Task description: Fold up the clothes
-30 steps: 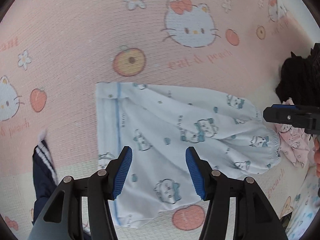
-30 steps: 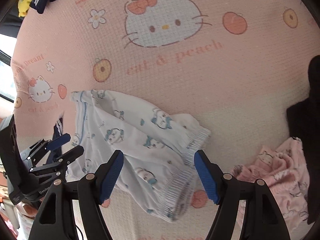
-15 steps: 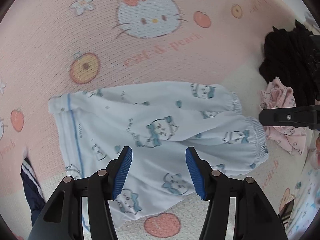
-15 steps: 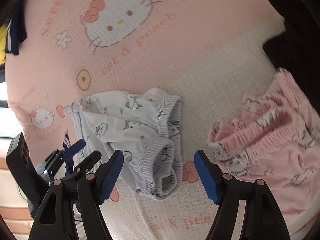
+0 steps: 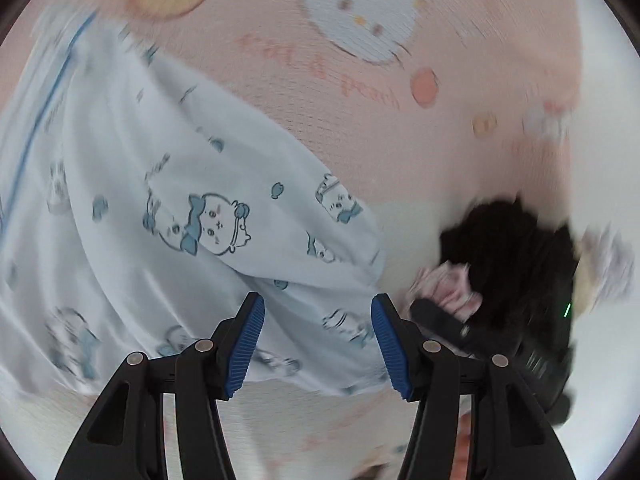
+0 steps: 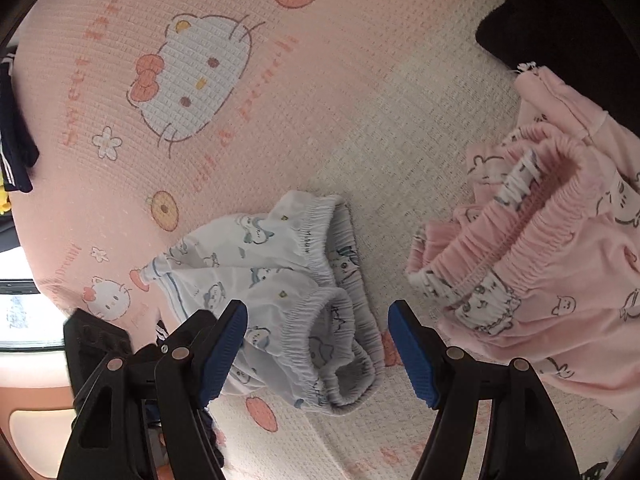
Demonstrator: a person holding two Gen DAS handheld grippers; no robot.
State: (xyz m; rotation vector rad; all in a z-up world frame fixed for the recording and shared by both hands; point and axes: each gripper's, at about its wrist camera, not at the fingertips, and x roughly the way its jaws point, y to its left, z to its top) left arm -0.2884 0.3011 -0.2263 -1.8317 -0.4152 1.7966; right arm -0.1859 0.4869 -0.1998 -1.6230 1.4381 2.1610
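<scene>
Pale blue printed pants (image 5: pixel 168 216) lie flat on the pink blanket (image 5: pixel 360 128) so they fold cleanly; left gripper (image 5: pixel 316 344) and right gripper (image 6: pixel 316 344) both hover spread wide, holding nothing, waistband (image 6: pixel 320 300) facing the right one.

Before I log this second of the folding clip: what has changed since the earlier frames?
Both grippers have swung right and closer over the light blue pants: the left gripper now sits near their elastic end, and the right gripper looks straight at their waistband, with the pink pants looming larger. Nothing was gripped or released; both stayed open. The pants lie unfolded on the blanket as before.
</scene>
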